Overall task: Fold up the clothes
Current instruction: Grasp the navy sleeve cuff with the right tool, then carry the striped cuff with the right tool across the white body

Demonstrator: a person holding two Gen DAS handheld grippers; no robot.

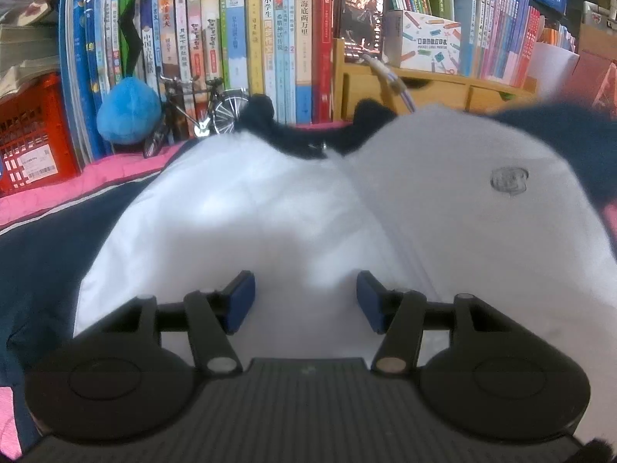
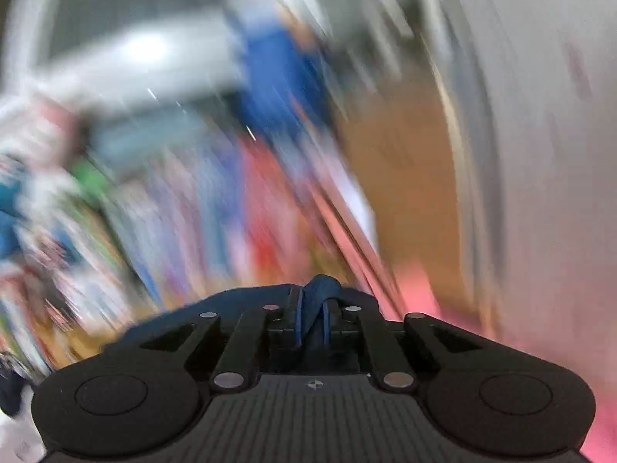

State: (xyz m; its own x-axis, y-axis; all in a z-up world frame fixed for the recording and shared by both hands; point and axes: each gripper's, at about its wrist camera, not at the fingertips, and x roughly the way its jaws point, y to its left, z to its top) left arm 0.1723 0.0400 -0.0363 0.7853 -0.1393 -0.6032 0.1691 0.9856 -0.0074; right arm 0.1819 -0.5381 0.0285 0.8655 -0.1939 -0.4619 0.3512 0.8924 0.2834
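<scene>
The white polo shirt with navy sleeves and collar (image 1: 270, 208) lies flat on the pink quilted cover (image 1: 127, 171), collar away from the wide-open, empty left gripper (image 1: 305, 301) hovering over its hem, while the right gripper (image 2: 312, 318), nearer the sleeve, pinches navy fabric (image 2: 320, 289).

White shirt (image 1: 293, 208) with navy collar (image 1: 293, 135) and sleeve (image 1: 50, 254); pink bedspread (image 1: 115, 169) at nine o'clock; black claw (image 1: 305, 303) with blue pads (image 1: 241, 301).
</scene>
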